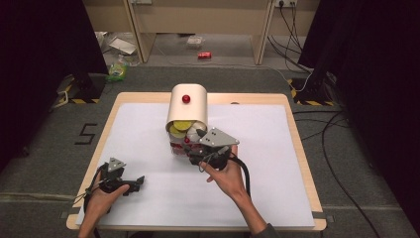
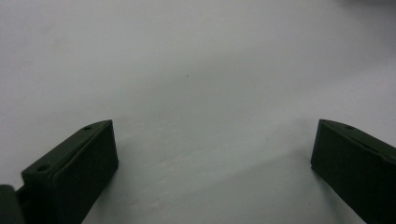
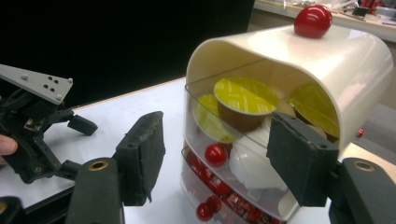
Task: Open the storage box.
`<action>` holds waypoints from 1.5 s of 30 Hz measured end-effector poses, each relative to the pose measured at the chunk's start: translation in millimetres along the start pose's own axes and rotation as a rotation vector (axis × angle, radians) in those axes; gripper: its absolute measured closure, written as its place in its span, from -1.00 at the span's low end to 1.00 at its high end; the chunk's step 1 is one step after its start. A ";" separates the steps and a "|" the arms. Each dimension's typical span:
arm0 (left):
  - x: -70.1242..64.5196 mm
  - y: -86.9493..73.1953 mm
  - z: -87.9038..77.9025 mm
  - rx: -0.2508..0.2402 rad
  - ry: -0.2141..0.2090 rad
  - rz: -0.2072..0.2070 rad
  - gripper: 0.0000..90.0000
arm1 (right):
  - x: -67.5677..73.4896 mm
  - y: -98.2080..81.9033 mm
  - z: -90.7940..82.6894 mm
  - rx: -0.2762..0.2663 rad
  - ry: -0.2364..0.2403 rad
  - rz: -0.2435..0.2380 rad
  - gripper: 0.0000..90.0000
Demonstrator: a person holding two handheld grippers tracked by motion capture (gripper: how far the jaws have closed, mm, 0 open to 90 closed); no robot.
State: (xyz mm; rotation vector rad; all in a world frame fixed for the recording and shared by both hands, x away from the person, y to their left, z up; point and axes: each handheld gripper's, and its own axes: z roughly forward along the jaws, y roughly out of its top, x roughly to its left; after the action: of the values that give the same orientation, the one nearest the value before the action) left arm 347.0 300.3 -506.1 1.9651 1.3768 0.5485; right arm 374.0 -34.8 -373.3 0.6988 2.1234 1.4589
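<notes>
The cream drawer cabinet [image 1: 187, 106] stands at the table's far centre, front facing the person, with the right gripper [image 3: 217, 163] directly before it. Its jaws stand partly open, straddling the upper clear drawer's red knob [image 3: 216, 154] without pressing it, and hold nothing. The left gripper [image 1: 133, 184], wide open and empty, rests well apart on the white mat [image 1: 148, 148], so the right hand is nearer.

Tabletop [image 1: 148, 97]: light wooden edge, its surface covered by a white sheet [image 1: 262, 163] reaching nearly to every side. A cream dome-topped container [image 1: 187, 106] with a red knob stands on the sheet near the far edge, centred. The left claw [image 1: 137, 182] rests on the sheet at the near left corner.
</notes>
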 end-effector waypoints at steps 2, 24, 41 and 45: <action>0.0 0.0 0.0 0.000 0.000 0.000 -1.00 | 0.0 0.6 2.3 -0.001 0.002 -0.008 -0.16; 0.0 -0.1 0.0 0.000 0.000 0.000 -1.00 | -5.0 -2.7 20.0 0.035 0.006 -0.015 -0.12; -0.1 -0.1 0.0 -0.001 0.000 0.000 -1.00 | 5.0 -2.6 5.7 0.076 0.057 -0.022 -0.12; -0.2 -0.2 0.0 -0.001 0.001 0.001 -1.00 | 7.1 -4.0 3.2 0.078 0.063 -0.025 -0.12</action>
State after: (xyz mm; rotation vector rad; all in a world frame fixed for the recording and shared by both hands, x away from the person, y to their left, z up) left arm 346.9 300.2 -506.3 1.9648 1.3755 0.5505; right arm 370.1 -29.2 -378.8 0.6607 2.2389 1.4089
